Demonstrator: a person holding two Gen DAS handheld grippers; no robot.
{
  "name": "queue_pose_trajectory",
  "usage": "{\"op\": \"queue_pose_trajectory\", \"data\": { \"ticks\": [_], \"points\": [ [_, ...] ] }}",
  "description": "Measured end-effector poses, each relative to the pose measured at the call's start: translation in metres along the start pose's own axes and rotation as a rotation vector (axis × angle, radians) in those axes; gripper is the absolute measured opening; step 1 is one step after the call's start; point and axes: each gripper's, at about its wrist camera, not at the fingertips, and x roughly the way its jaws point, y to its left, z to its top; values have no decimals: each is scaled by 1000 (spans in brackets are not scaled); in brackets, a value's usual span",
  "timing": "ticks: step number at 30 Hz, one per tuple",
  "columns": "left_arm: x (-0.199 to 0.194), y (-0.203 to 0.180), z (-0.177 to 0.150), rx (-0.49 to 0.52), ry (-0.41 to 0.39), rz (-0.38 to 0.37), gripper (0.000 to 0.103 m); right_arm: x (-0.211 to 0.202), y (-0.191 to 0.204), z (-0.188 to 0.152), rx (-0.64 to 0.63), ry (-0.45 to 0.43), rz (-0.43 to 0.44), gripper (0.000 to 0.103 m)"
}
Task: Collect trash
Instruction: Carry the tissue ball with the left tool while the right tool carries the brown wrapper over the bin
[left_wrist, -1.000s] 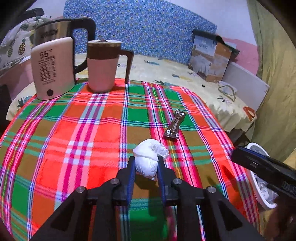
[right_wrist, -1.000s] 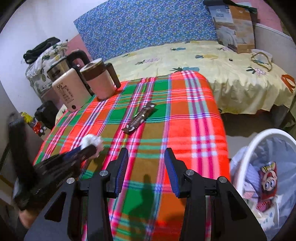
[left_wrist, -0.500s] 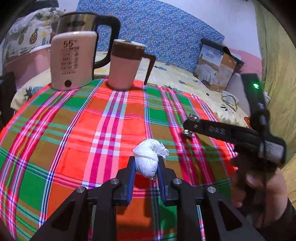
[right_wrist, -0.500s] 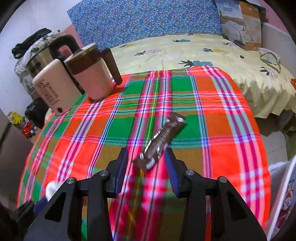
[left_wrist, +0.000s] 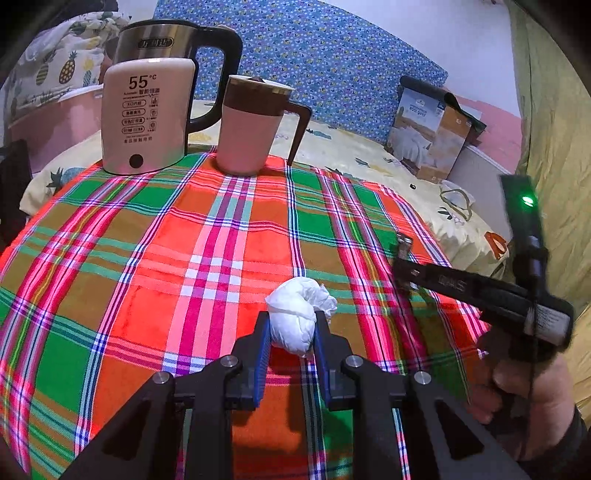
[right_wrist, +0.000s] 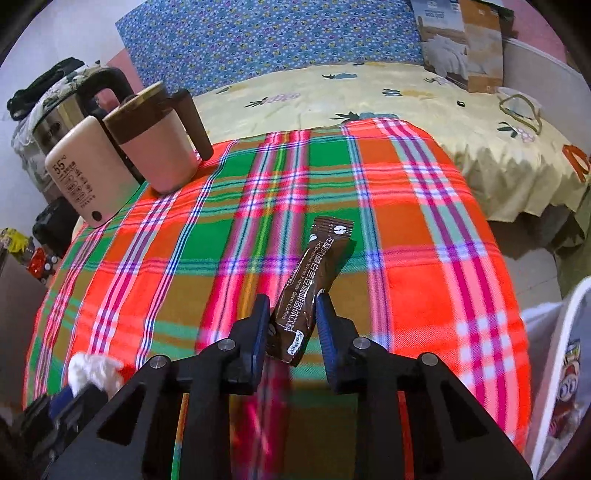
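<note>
My left gripper (left_wrist: 291, 328) is shut on a crumpled white tissue wad (left_wrist: 295, 317) and holds it just above the plaid tablecloth (left_wrist: 147, 258). My right gripper (right_wrist: 291, 317) is open, its jaws on either side of the near end of a brown coffee sachet (right_wrist: 310, 288) that lies on the cloth. The fingers stand slightly apart from the sachet. The right gripper also shows in the left wrist view (left_wrist: 406, 273), low over the sachet's tip (left_wrist: 404, 245). The tissue shows in the right wrist view (right_wrist: 92, 369) at lower left.
A kettle (left_wrist: 147, 110) and a pink mug with a brown lid (left_wrist: 251, 129) stand at the table's far edge. A white trash basket (right_wrist: 561, 369) with wrappers sits on the floor right of the table. A bed with a box (left_wrist: 432, 129) lies behind.
My right gripper has moved forward and down onto the table until its open jaws straddle the sachet. My left gripper, still holding the tissue, has shifted toward the kettle and mug.
</note>
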Motion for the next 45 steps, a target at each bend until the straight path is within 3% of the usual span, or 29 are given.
{"op": "queue_pose_trajectory", "data": {
  "ticks": [7, 20, 30, 45],
  "points": [
    [-16, -20, -7, 46, -9, 29, 22, -46, -11, -30, -12, -24, 47, 27],
    [-67, -80, -32, 129, -26, 6, 22, -109, -16, -65, -42, -85, 105, 27],
    [-86, -143, -50, 225, -22, -56, 22, -142, -53, -85, 11, -147, 70, 27],
    [-63, -223, -65, 348, 30, -189, 22, -152, -116, -101, 147, -173, -14, 27]
  ]
}}
